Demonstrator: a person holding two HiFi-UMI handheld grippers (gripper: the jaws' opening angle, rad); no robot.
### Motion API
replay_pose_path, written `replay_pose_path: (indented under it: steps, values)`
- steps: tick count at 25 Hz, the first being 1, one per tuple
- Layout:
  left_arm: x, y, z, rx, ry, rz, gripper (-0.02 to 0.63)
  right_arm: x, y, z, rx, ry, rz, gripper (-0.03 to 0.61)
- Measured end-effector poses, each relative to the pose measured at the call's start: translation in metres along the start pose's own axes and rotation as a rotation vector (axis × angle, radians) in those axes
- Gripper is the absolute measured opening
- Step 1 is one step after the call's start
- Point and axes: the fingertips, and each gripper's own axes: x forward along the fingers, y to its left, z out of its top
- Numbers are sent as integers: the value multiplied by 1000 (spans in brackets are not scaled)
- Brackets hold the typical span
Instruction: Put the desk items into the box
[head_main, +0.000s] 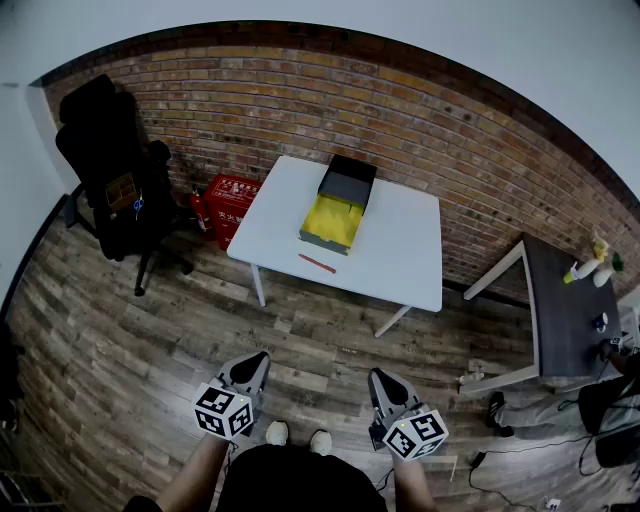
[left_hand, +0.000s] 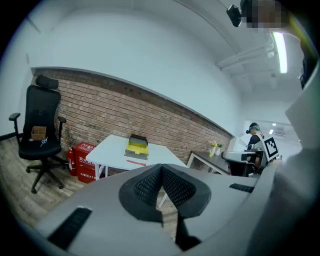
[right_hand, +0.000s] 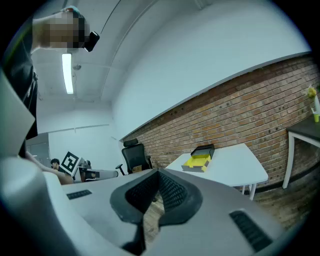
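An open box (head_main: 337, 211) with a yellow inside and a dark lid lies on the white table (head_main: 400, 250), and a red pen (head_main: 317, 263) lies just in front of it. Both grippers hang low over the wood floor by the person's feet, well short of the table. The left gripper (head_main: 257, 360) is shut and holds nothing. The right gripper (head_main: 381, 379) is also shut and empty. In the left gripper view the closed left gripper (left_hand: 161, 168) points toward the box (left_hand: 137, 147) and the pen (left_hand: 135, 162). The right gripper view shows the right gripper (right_hand: 159, 173) and the box (right_hand: 199, 160) beyond.
A black office chair (head_main: 115, 165) stands at the left and a red extinguisher case (head_main: 230, 205) sits beside the table against the brick wall. A dark side table (head_main: 565, 310) with bottles is at the right. Another person (left_hand: 255, 137) stands further right.
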Motion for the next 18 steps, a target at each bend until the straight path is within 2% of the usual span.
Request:
replay_pose_path:
  steps: [13,18]
  values:
    - [3,3,6,16,-3,-37,14,-1,3,0,0,-3,-26,21]
    - [3,12,7,21,3,-33,14,4,7,0,-43,16,-42,21]
